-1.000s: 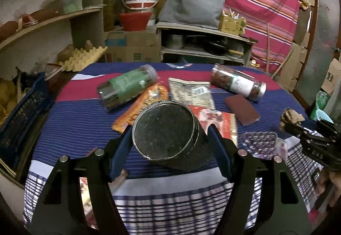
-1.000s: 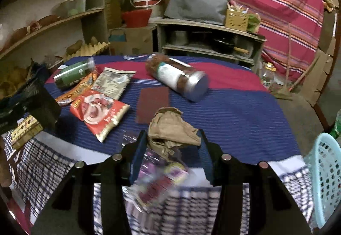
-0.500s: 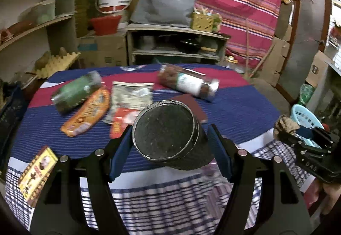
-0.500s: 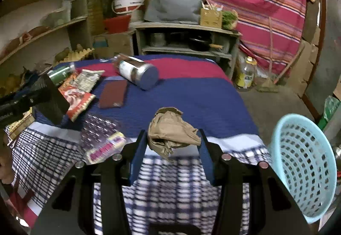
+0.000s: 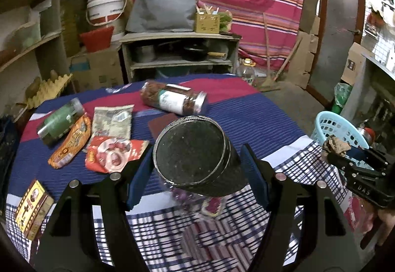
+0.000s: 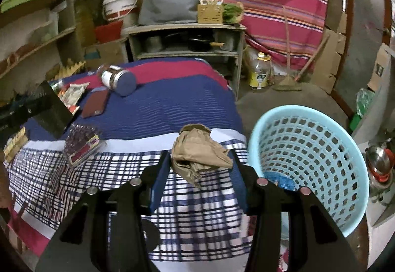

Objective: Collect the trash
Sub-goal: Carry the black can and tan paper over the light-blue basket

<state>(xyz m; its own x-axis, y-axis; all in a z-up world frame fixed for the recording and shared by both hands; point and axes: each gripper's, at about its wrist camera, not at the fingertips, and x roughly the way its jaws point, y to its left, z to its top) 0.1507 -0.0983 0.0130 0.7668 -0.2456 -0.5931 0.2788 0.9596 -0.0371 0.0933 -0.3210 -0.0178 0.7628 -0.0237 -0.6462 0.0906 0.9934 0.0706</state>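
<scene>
Right wrist view now has the blue basket (image 6: 308,161) filling its lower right, where a second ago it barely showed at the edge of that view. Both hands have swung away from the middle of the surface (image 6: 172,104) toward the basket. The right claw (image 6: 201,161) is clamped on a crumpled brown paper wad (image 6: 197,151), which hangs over the checked edge of the surface, just beside the basket's near rim and not yet over its mouth. Something blue already lies at the basket's bottom.

From the left wrist view, the left claw (image 5: 197,163) grips a black cylindrical can (image 5: 195,153) across its body, its flat end facing the camera. The can is farther from the basket (image 5: 338,131) than the wad, over the surface's checked border. The basket has come into this view too.

My reading: both pieces are in transit, and the wad looks likely to go in first. Well away from the basket, a spice jar (image 5: 172,99), a green jar (image 5: 59,121), an orange wrapper (image 5: 71,143), a red wrapper (image 5: 111,156) and a small box (image 5: 32,208) lie on the surface, unmoved.
</scene>
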